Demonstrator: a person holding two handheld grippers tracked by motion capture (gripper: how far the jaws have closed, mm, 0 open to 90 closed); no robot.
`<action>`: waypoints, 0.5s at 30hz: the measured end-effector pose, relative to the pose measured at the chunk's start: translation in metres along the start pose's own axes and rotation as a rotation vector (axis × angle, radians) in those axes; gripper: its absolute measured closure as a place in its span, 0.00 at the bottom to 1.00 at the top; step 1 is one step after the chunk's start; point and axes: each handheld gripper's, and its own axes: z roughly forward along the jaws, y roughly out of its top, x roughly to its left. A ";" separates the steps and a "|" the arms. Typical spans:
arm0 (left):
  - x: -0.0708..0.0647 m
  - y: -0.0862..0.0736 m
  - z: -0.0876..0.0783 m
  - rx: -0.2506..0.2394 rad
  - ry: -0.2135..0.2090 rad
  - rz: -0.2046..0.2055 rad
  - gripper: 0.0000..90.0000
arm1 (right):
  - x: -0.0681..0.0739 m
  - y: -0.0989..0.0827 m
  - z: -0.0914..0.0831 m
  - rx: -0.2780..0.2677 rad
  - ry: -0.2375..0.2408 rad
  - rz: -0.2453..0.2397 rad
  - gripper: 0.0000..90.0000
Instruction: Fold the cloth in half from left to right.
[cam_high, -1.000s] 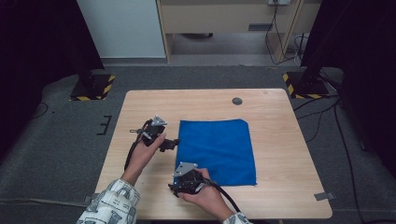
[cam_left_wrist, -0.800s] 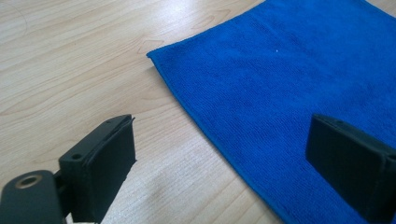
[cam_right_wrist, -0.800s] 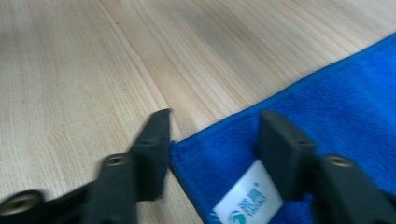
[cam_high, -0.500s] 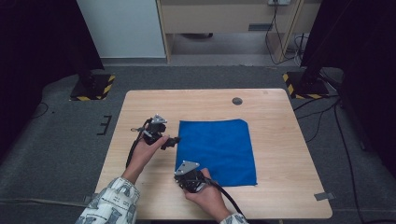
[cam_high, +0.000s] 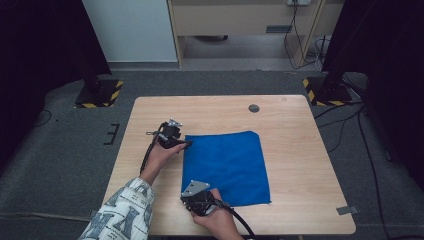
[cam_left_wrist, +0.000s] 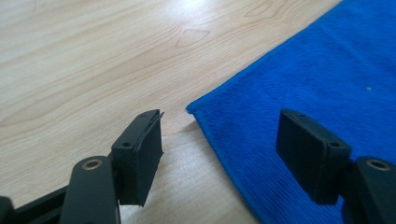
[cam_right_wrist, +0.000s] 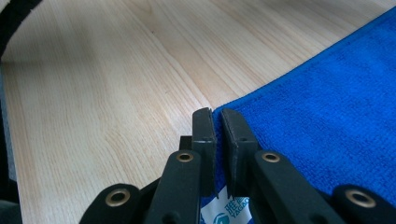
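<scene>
1. Your right hand-held gripper (cam_high: 192, 196) sits nearest you, at about 6 o'clock on the desk (cam_high: 300, 150). Its jaws are pressed together on the near-left corner of the blue cloth (cam_high: 225, 167); in the right gripper view (cam_right_wrist: 217, 122) the cloth's edge and a white label show between them.
2. The blue cloth lies flat on the desk, spread from that gripped corner toward 12 o'clock, a little left of the desk's middle.
3. Your left hand-held gripper (cam_high: 186, 144) is farther off, at about 9 o'clock of the cloth, at its far-left corner. Its jaws have just been closing but stand apart; in the left gripper view (cam_left_wrist: 219, 140) the cloth's corner (cam_left_wrist: 196, 109) lies between them, untouched by either pad.
4. Beyond the cloth, toward 12 o'clock, a small dark round disc (cam_high: 254, 108) sits in the desk near its far edge.
</scene>
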 end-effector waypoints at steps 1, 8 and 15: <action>0.001 0.000 0.003 0.004 -0.001 -0.001 0.34 | 0.000 0.000 0.000 0.000 -0.002 0.001 0.94; 0.005 0.001 0.013 0.001 0.020 -0.005 0.40 | -0.001 0.002 0.001 -0.013 0.009 0.007 0.94; -0.004 0.004 0.017 -0.017 -0.018 0.018 0.82 | -0.002 0.002 -0.001 -0.016 0.016 0.004 0.94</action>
